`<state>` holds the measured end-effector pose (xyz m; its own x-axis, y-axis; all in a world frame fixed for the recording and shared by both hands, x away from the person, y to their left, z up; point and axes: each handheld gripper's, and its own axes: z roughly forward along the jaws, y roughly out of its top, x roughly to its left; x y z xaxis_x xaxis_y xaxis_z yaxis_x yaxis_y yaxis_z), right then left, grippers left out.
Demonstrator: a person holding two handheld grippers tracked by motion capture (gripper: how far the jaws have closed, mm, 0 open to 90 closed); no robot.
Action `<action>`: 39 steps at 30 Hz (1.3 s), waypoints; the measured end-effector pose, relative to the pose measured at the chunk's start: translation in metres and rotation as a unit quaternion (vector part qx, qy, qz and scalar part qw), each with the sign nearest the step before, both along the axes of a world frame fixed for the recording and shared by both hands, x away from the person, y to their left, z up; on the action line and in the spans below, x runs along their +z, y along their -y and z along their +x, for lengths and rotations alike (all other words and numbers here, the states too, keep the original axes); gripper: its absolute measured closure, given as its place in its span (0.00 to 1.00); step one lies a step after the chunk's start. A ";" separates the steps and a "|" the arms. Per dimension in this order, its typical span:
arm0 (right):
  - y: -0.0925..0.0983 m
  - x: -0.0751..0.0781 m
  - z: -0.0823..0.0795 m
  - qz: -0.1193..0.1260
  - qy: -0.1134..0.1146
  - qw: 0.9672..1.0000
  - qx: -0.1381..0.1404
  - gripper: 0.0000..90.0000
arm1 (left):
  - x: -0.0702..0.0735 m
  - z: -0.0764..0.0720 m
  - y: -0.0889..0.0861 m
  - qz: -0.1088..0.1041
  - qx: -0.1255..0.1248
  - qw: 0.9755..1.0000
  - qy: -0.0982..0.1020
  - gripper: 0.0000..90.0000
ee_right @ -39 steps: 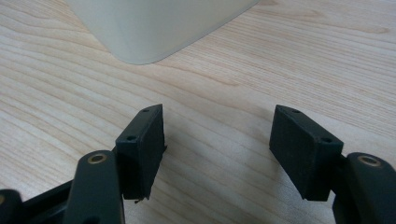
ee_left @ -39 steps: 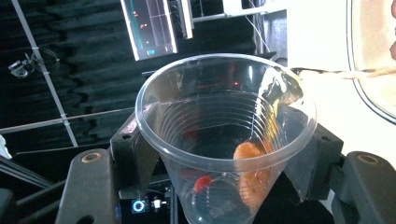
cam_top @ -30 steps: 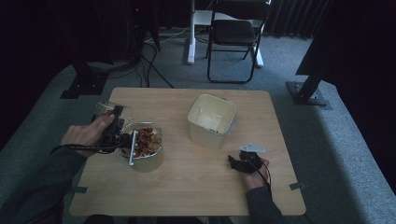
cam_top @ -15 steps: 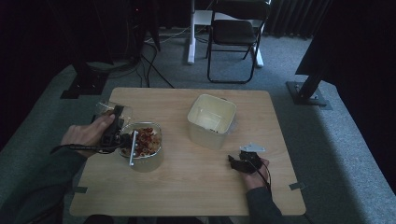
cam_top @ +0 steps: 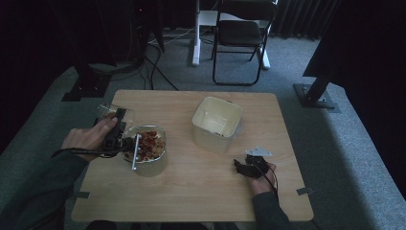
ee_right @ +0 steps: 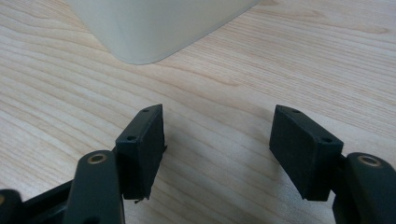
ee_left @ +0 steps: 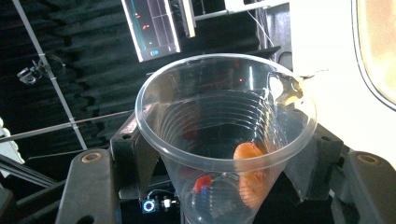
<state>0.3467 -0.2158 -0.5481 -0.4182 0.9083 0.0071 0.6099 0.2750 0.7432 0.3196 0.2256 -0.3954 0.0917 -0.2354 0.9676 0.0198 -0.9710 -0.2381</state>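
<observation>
Plastic is what your left claw (cam_top: pixel 125 143) grips: a clear cup (ee_left: pixel 224 140) sits squeezed between its two pads, tipped on its side at the left of the surface (cam_top: pixel 191 196). In the left claw view you look straight into the cup's mouth, with the pads pressing on its wall from either side. A few bits cling low inside it, an orange piece (ee_left: pixel 250 172) and a small red one (ee_left: pixel 201 183), and the rim is torn or crumpled at its upper right edge.

From the high view, your left hand (cam_top: pixel 88 139) lies at the left edge of the surface, and the cup's mouth points at the clear bowl (cam_top: pixel 146 146) just to the right of the claw. That bowl holds a heap of reddish-brown food, and a pale bar lies across its near rim, touching it. Another clear container (cam_top: pixel 107 111) stands just beyond your left hand.

Your right claw (cam_top: pixel 246 166) rests low on the surface at the near right, spread wide with nothing between its pads. In the right claw view only bare wood shows between them. The cream square tub (cam_top: pixel 216 122) stands just beyond that claw, near it but not touching, about mid-surface and well apart from the cup.
</observation>
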 end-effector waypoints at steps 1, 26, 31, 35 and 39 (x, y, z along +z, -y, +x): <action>0.000 0.000 0.000 0.000 0.000 1.000 0.000 0.39 | 0.000 0.000 0.000 0.000 -0.001 1.000 0.000 0.39; 0.000 0.000 0.000 0.000 0.000 1.000 0.000 0.39 | 0.000 0.003 -0.003 -0.018 0.001 1.000 -0.007 0.39; 0.000 0.000 0.000 0.000 0.000 1.000 0.000 0.39 | 0.004 0.006 -0.006 -0.069 -0.002 0.997 -0.028 0.39; 0.000 0.000 0.000 -0.001 0.001 1.000 0.001 0.39 | 0.009 0.009 -0.011 -0.123 -0.003 0.991 -0.044 0.39; 0.000 0.000 0.000 0.000 0.001 1.000 0.000 0.39 | 0.014 0.014 -0.016 -0.193 -0.005 0.979 -0.066 0.39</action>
